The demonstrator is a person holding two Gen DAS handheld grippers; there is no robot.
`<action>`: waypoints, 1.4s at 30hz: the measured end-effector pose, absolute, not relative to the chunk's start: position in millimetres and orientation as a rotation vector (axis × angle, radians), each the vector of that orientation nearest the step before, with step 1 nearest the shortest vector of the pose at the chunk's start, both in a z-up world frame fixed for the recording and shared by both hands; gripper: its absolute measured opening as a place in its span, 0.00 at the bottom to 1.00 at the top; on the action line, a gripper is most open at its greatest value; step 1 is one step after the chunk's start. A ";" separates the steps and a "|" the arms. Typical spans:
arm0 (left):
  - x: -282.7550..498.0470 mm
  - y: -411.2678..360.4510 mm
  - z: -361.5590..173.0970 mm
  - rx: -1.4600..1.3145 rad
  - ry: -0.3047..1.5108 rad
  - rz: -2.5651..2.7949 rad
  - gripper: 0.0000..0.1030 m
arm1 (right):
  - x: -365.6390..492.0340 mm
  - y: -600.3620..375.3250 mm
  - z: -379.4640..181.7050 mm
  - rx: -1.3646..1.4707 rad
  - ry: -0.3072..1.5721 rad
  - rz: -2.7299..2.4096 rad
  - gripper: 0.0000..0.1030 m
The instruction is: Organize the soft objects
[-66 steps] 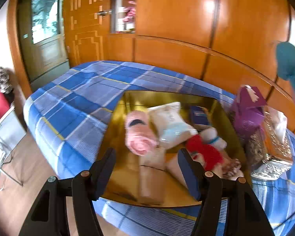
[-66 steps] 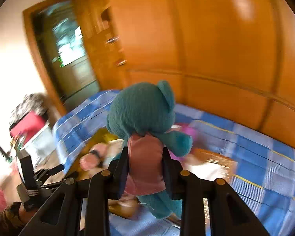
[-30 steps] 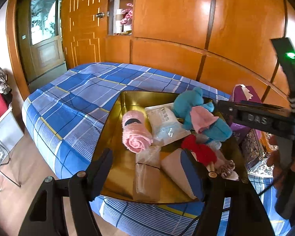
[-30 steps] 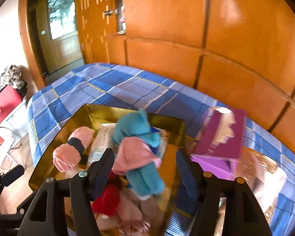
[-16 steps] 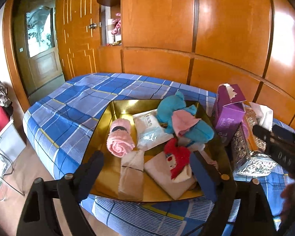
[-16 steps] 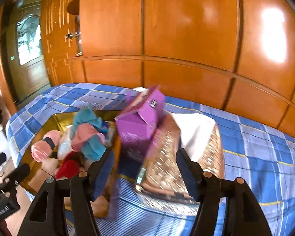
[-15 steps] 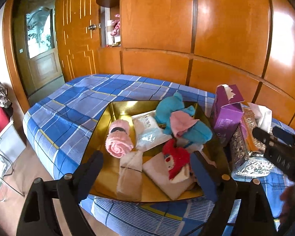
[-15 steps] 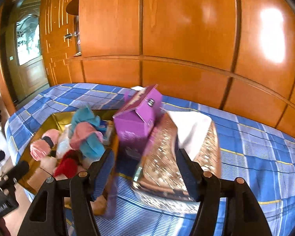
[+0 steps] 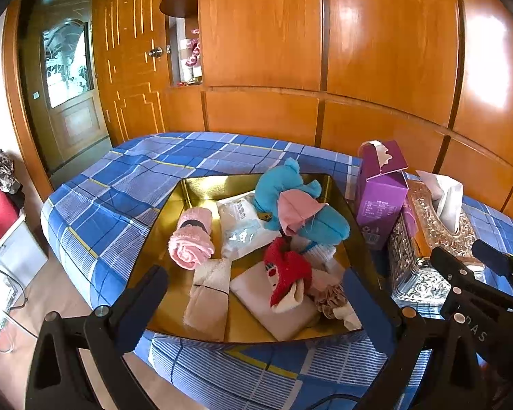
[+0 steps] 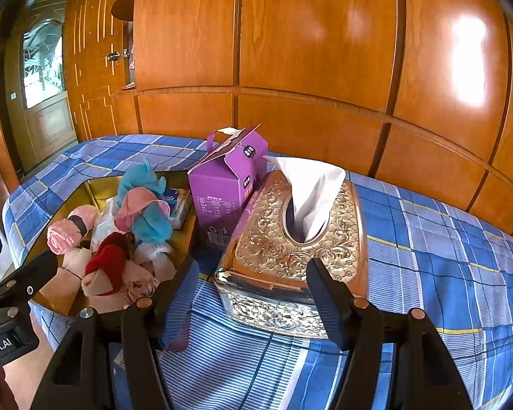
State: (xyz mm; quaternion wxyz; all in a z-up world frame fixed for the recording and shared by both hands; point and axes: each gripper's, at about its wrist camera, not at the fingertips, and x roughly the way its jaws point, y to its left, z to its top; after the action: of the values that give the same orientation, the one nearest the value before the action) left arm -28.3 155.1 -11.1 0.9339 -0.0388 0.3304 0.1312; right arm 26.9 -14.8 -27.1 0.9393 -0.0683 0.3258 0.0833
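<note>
Going left to right in the left wrist view: left gripper (image 9: 256, 302) spread wide at the bottom of the frame, holding nothing, hanging just over the near rim of the gold tray (image 9: 201, 188) sitting mid-frame on the blue plaid bed (image 9: 126, 184). Left of centre in the tray, rolled pink towel (image 9: 191, 239), looks light and squishy, best pinched across the roll near the dark band. Centre, white plastic packet (image 9: 242, 229), probably slippery. Right of that, teal plush bear (image 9: 290, 201) in its pink shirt, lying on the pile, soft and light, easiest grabbed round the torso. Below it, red sock thing (image 9: 287, 273), floppy. Purple carton (image 9: 379, 191) and ornate tissue box (image 9: 424, 239) crowd just beside the tray's right rim, so not much room there. Plenty of open bed at upper left and, in the right wrist view, far right. Right gripper (image 10: 251, 299) also wide and empty, low centre, in front of the tissue box
</note>
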 end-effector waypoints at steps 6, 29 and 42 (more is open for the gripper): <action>-30.4 161.3 -10.0 -0.092 0.656 0.304 1.00 | 23.9 -9.0 -25.0 -0.148 0.656 0.177 0.64; -30.9 167.4 -10.2 -0.103 0.651 0.335 1.00 | 23.0 0.7 -26.6 -0.167 0.660 0.192 0.64; -30.3 167.7 -10.4 -0.112 0.656 0.317 1.00 | 21.9 0.2 -26.7 -0.167 0.661 0.192 0.64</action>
State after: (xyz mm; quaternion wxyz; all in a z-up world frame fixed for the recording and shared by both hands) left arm -30.3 167.7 -10.4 0.9329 -0.0546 0.3206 0.1551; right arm 21.9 0.2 -26.7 0.9380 -0.0816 0.3234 0.0942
